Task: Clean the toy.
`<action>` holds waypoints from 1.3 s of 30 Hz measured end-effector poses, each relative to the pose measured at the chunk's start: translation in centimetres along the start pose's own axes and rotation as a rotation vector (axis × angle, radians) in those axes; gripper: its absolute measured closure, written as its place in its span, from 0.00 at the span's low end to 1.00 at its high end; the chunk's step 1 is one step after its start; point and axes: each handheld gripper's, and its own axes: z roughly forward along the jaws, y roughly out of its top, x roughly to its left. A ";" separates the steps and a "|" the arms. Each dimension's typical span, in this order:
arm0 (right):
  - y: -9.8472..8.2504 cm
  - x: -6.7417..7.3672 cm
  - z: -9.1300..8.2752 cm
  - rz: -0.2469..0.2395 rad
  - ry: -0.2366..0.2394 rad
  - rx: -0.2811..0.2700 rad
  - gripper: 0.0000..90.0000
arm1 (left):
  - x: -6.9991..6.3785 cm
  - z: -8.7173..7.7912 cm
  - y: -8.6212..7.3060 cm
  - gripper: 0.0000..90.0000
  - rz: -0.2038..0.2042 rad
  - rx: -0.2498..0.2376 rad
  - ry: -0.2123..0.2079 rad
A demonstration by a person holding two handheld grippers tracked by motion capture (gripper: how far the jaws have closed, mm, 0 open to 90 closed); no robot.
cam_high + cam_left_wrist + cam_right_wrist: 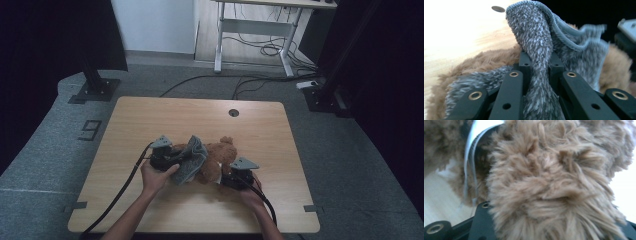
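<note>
The left tongs (176,159) are clenched on a fold of the grey fuzzy cloth (191,159); in the left gripper view the cloth (541,50) rises pinched between the two black jaws and fans out above them, its stitched hem curling over. Directly beyond and below these tongs lies the brown plush toy (216,159), resting on the wooden tabletop (150,120), with the cloth draped against it. The right tongs (227,176) sit at the toy's near side, just beside the left tongs. In the right gripper view brown fur (549,182) lies between the jaws and covers their tips; the inspector cannot tell whether the pads press on it.
</note>
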 end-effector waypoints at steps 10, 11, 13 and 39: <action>-0.1 1.4 -0.7 -0.092 0.014 -0.014 0.50 | -5.4 3.0 4.7 0.86 0.067 -0.014 -0.105; -0.2 1.4 -0.8 -0.094 0.015 -0.020 0.50 | -5.7 3.8 4.9 0.86 0.071 0.015 -0.101; -0.4 1.4 -1.0 -0.100 0.019 -0.023 0.49 | -5.6 5.2 4.5 0.86 0.085 0.077 -0.062; -1.1 0.9 -1.2 -0.063 0.069 -0.027 0.51 | 2.4 -4.5 -2.0 0.86 -0.021 -0.020 0.148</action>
